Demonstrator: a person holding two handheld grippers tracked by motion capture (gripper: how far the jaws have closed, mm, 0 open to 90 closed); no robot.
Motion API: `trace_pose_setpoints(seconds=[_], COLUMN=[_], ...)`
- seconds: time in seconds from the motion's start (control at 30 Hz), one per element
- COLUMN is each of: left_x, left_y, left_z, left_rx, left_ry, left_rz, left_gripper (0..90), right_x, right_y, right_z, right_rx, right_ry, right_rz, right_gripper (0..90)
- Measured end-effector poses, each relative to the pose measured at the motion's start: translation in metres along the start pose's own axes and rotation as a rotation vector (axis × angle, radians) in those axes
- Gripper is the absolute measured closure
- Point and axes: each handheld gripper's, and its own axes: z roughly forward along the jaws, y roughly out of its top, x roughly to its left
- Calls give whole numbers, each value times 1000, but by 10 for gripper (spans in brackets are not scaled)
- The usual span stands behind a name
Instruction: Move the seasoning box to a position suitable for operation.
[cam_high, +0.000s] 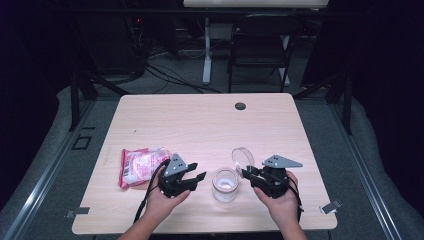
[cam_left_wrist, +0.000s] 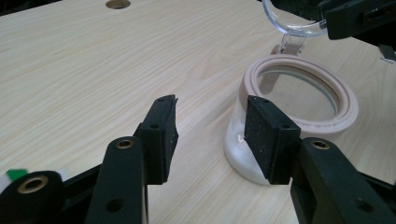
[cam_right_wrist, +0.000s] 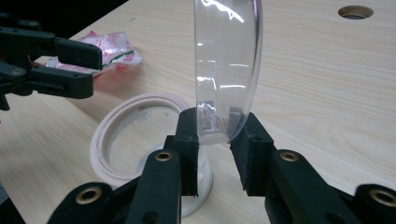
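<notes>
A small clear jar (cam_high: 225, 185) with a pale rim (cam_left_wrist: 345, 100) stands near the table's front edge, and its hinged clear lid (cam_high: 242, 156) is swung up on end. My right gripper (cam_high: 247, 172) comes in from the right, and in the right gripper view its jaws (cam_right_wrist: 217, 140) are shut on the lid's (cam_right_wrist: 226, 60) lower edge, above the jar's rim (cam_right_wrist: 107, 140). My left gripper (cam_high: 199, 171) is open just left of the jar. Nothing lies between its pads (cam_left_wrist: 212, 135), and the jar sits behind the right-hand pad (cam_left_wrist: 266, 140).
A pink and white snack packet (cam_high: 140, 166) lies on the table left of my left hand, also seen in the right gripper view (cam_right_wrist: 112, 51). The wooden table (cam_high: 200, 125) has a cable hole (cam_high: 240, 106) at the back. A dark chair (cam_high: 262, 45) stands beyond it.
</notes>
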Motion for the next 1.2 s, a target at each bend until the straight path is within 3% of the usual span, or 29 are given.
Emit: trace_pose_setpoints(seconds=[0.3,0.43,0.57,0.77,1.0,1.17,1.2], left_x=[8,12,17,25,39,51,55], left_y=[-9,-15,-19,-25,-32,-38,-39], left_z=[-12,-20,-29,-38,-43,-46,-47], left_rx=[7,3,-1,-10,-26,-24,-34], left_ry=[32,58,91,124,214,214,209], left_rz=[-33,-43,-64,-93,-106,-163,-189], left_gripper=[536,529,528,505,451,453,453], right_x=[-14,-25,-30,-34,-40,-38,-37], right_y=[7,14,17,22,26,26,26], right_z=[12,21,26,35,44,43,41], right_rx=[-25,-23,-31,-45,-62,-60,-58], right_ry=[47,99,114,111,134,120,97], right_rz=[9,43,65,63,83,75,62], right_gripper=[737,740,740,757,765,745,720])
